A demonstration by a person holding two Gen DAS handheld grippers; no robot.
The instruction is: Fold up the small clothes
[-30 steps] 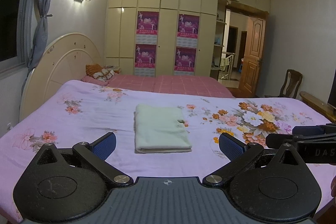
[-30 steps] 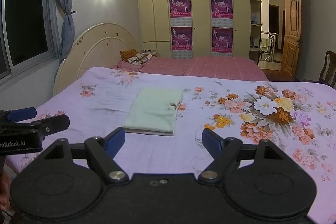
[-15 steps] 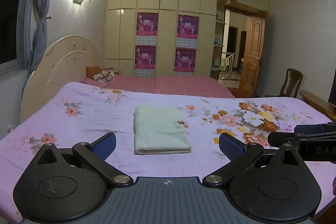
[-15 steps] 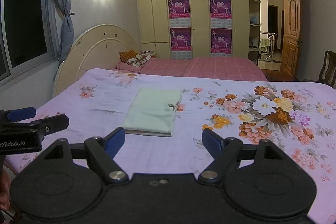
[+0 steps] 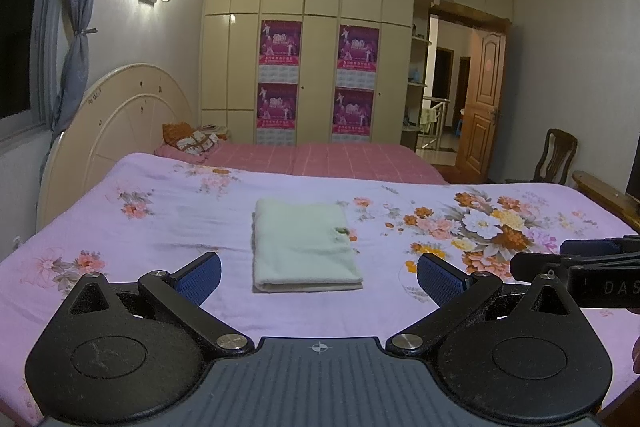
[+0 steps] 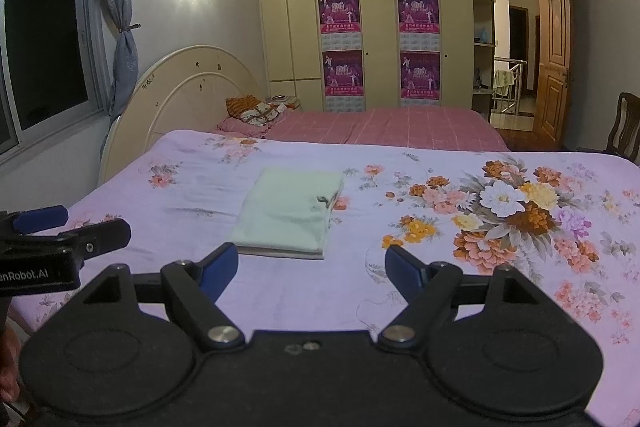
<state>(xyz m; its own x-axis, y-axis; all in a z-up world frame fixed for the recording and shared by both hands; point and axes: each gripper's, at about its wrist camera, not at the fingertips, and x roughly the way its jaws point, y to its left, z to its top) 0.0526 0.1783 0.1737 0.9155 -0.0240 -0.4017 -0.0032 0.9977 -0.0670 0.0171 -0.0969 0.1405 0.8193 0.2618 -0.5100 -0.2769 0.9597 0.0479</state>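
Both grippers hover over the near edge of the bed [image 5: 168, 227], and neither has anything in it. The left gripper [image 5: 319, 277] has its blue-padded fingers spread wide, only the floral lilac bedspread [image 6: 400, 211] showing between them. Same story on the right gripper [image 6: 311, 269]: fingers well apart, nothing clamped.

The task's thing, a pale green folded cloth [image 5: 304, 247], lies flat on the bedspread as a neat rectangle, layered edges stacked along its near side. From the left wrist view it sits straight ahead, beyond the fingertips and centred in the gap between them, not touching either pad. From the right wrist view the folded cloth [image 6: 290, 213] lies ahead and off to the left, its near edge just past the left finger's tip, again clear of the pads. A small dark mark shows near its right edge.

The two tools sit side by side: the right gripper pokes into the right edge of the left view, and the left gripper shows at the left edge of the right view.

Beyond the bedspread lies a pink checked sheet [image 5: 332, 161], with a rounded cream headboard [image 5: 116, 123] at left and a wardrobe [image 5: 320, 27] behind.
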